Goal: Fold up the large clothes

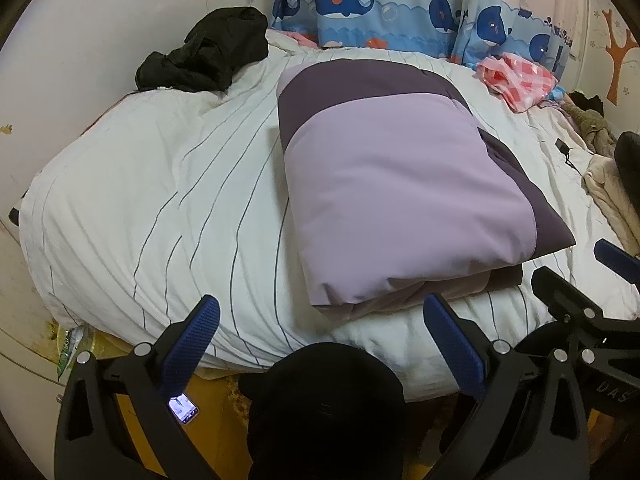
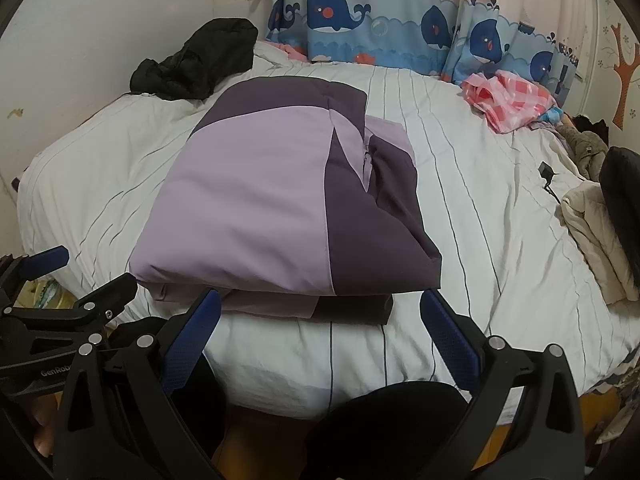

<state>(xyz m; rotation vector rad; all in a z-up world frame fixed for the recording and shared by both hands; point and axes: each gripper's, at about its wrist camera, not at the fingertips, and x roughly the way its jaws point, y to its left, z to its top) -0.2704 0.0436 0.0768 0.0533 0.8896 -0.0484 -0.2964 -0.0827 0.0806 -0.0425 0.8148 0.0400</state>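
A large garment in light and dark purple point(image 1: 400, 184) point(image 2: 280, 204) lies folded into a thick rectangle on the white striped bed point(image 1: 160, 208) point(image 2: 480, 208). My left gripper point(image 1: 320, 312) hangs open just short of the bed's near edge, to the left of the bundle's near corner, with nothing between its blue pads point(image 1: 192, 348). My right gripper point(image 2: 320, 308) is open too, its pads point(image 2: 448, 336) on either side of the bundle's near edge but back from it and not touching it. Each gripper shows at the edge of the other's view.
A crumpled black garment point(image 1: 204, 52) point(image 2: 196, 60) lies at the bed's far left. A pink checked cloth point(image 1: 520, 76) point(image 2: 508, 96) sits at the far right below the whale curtain point(image 1: 380, 4). Beige clothes point(image 2: 592, 224) pile at the right edge. A phone point(image 1: 183, 409) lies below.
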